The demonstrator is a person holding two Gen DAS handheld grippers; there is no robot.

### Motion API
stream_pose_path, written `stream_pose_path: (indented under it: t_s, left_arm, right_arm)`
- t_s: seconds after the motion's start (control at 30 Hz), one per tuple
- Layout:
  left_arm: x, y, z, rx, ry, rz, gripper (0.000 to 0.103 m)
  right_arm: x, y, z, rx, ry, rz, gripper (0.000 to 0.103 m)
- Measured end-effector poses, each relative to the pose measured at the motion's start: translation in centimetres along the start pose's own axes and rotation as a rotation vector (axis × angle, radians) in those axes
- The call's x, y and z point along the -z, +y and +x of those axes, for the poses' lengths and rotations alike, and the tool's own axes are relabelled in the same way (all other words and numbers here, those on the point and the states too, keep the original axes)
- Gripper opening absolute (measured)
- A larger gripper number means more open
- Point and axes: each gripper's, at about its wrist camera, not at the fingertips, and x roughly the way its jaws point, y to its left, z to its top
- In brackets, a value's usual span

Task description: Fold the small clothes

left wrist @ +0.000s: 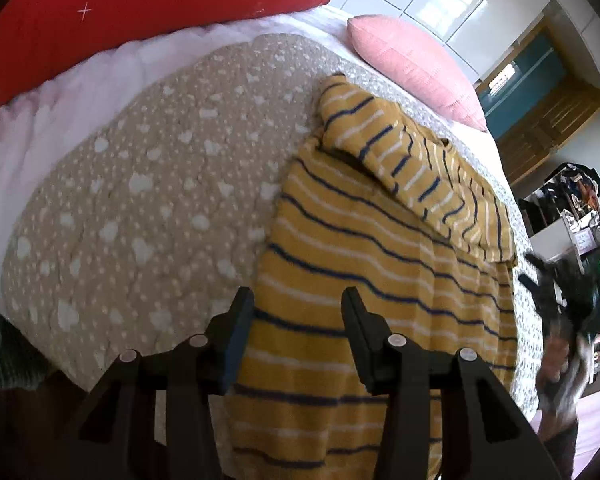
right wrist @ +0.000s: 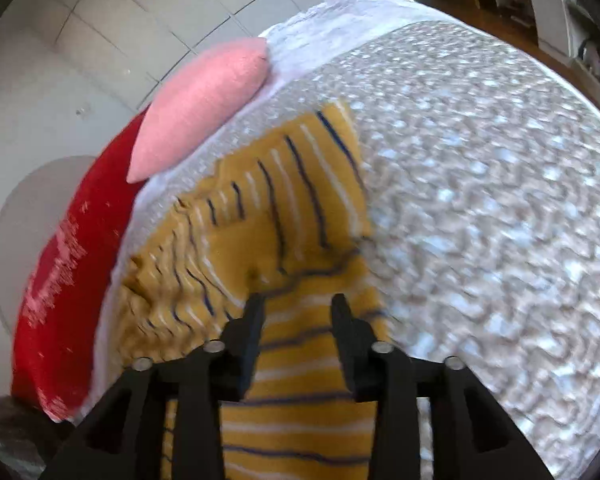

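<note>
Both pairs of fingers stand spread with nothing pinched: the left gripper hangs over the near part of the shirt, one finger at its left edge and the other over the stripes, and the right gripper hangs over the same shirt with cloth showing in the gap but no pad pressing on it.

The shirt, mustard with blue and white stripes, lies on the quilt of the bed, towards the side where the pink pillow sits. One flap, probably a sleeve or side, is already turned over onto the body, so I judge one fold done. The rest lies long and flat and runs under the fingers, so the other side and the lengthwise folds look still to do.

Counted, largest first: one bed, one quilt, one red pillow, one shirt, one pink pillow, two grippers. No other garment shows on the bed.
</note>
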Motion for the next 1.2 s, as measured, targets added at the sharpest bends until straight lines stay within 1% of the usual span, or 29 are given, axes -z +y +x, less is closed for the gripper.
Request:
stream_pose_path:
  t_s: [0.1,0.13,0.17,0.2,0.23,0.3,0.33,0.43,0.47,0.5,0.57,0.6,0.63,0.67,0.73,0.77,0.8,0.83,0.87,0.93,0.97,1.03,1.1,1.2]
  left_arm:
    - [0.3,-0.3,-0.3,0.005,-0.006,0.008,0.044]
    - [0.4,-0.4,-0.4,0.002,-0.009,0.012,0.044]
    - [0.4,-0.4,-0.6,-0.001,-0.015,0.017,0.044]
    - [0.3,-0.4,-0.7,-0.005,-0.021,0.021,0.044]
    - [0.3,-0.3,-0.9,-0.012,-0.028,0.024,0.044]
    - [0.1,-0.1,-0.9,-0.031,-0.039,0.028,0.044]
    - [0.1,0.1,-0.8,-0.040,-0.041,0.028,0.044]
    - [0.0,0.5,-0.2,-0.048,-0.025,0.021,0.044]
    - [0.1,0.6,-0.1,-0.049,-0.018,0.020,0.044]
    - [0.3,0.7,0.0,-0.052,-0.014,0.020,0.044]
    - [0.5,0.7,0.0,-0.069,-0.015,0.029,0.046]
    - [0.6,0.7,0.0,-0.077,-0.017,0.034,0.050]
    - [0.6,0.6,0.0,-0.084,-0.023,0.044,0.053]
    - [0.8,0.5,-0.2,-0.085,-0.034,0.056,0.057]
    - [1.1,0.1,-0.6,-0.106,-0.057,0.092,0.059]
    - [1.3,-0.1,-0.8,-0.125,-0.068,0.108,0.061]
    - [1.5,-0.3,-1.2,-0.140,-0.080,0.121,0.062]
    - [1.7,-0.3,-1.4,-0.144,-0.085,0.126,0.062]
    - [1.9,-0.3,-1.7,-0.142,-0.085,0.128,0.063]
    - [2.2,-0.3,-2.0,-0.139,-0.070,0.131,0.063]
    - [2.3,-0.3,-2.2,-0.132,-0.066,0.130,0.063]
    - [2.8,0.2,-2.5,-0.113,-0.058,0.119,0.063]
    - [3.3,0.8,-2.5,-0.106,-0.047,0.104,0.063]
    - [4.1,1.7,-1.7,-0.090,-0.007,0.080,0.063]
  right_arm:
    - [-1.5,0.9,3.5,0.024,0.035,0.020,0.052]
    - [-1.7,1.2,4.3,0.030,0.049,0.014,0.049]
    - [-2.0,1.7,5.3,0.034,0.074,-0.006,0.041]
    - [-2.2,2.5,5.9,0.039,0.087,-0.043,0.025]
    - [-2.4,3.0,5.7,0.036,0.083,-0.071,0.015]
    - [-3.1,3.2,4.4,0.027,0.026,-0.081,0.012]
    - [-3.6,2.8,3.9,0.063,-0.002,-0.067,0.009]
    - [-4.7,1.5,3.9,0.288,-0.038,-0.067,0.010]
    - [-4.7,1.0,3.9,0.310,-0.033,-0.066,0.010]
    - [-4.6,0.6,3.4,0.281,-0.027,-0.059,0.010]
    - [-4.0,0.6,2.1,0.255,-0.037,-0.068,0.012]
    - [-3.5,0.7,1.1,0.237,-0.047,-0.079,0.019]
    - [-2.9,0.9,0.0,0.209,-0.057,-0.089,0.031]
    - [-2.2,0.9,-1.3,0.172,-0.071,-0.095,0.037]
    - [-0.9,0.5,-3.7,0.112,-0.104,-0.095,0.053]
    - [-0.2,-0.1,-5.1,0.058,-0.116,-0.070,0.057]
    - [0.3,-1.1,-6.3,-0.003,-0.111,-0.023,0.065]
    - [0.6,-1.5,-6.9,-0.042,-0.100,0.017,0.067]
    - [1.0,-2.8,-7.9,-0.085,-0.069,0.071,0.067]
    - [1.7,-4.6,-9.5,-0.111,-0.035,0.108,0.067]
    - [2.3,-5.2,-10.6,-0.103,-0.034,0.100,0.067]
    - [3.7,-5.9,-12.6,-0.051,-0.046,0.055,0.067]
    - [6.0,-6.4,-14.3,-0.006,-0.036,-0.002,0.067]
    - [9.2,-7.2,-15.2,0.007,-0.017,-0.039,0.067]
